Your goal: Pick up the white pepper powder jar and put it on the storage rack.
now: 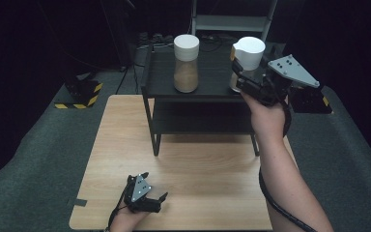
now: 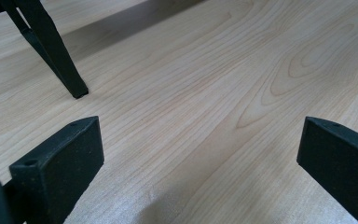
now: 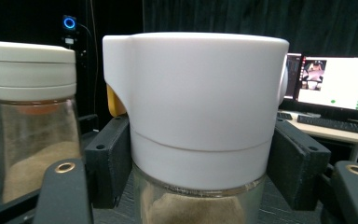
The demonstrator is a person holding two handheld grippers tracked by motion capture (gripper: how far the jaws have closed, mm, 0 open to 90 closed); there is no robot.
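The jar with the spouted white lid (image 1: pixel 248 53) stands at the right end of the black shelf's (image 1: pixel 207 87) top board, near its front edge. In the high view its glass body is mostly hidden behind the right gripper (image 1: pixel 237 76); only the lid and a sliver of glass show. In the right gripper view the jar (image 3: pixel 196 107) is seen close up: the broad white lid with a spout at its left, a bit of yellow behind that spout that is hard to identify, and below the lid a glass wall with brown powder, cut off by the bottom edge. The right gripper's (image 3: pixel 200 163) two black jaws press on the jar from both sides just under the lid, so it is clamped on the jar. Whether the jar's base touches the board cannot be told.

The second jar (image 1: pixel 186 63), flat white lid and brown powder, stands well apart towards the left end of the same board.

The shelf stands at the far edge of the wooden table (image 1: pixel 125 145). Near the table's front edge the left gripper (image 1: pixel 147 186) is held low, its jaws spread wide with bare wood between them; the hand behind it is cut off by the picture's edge.
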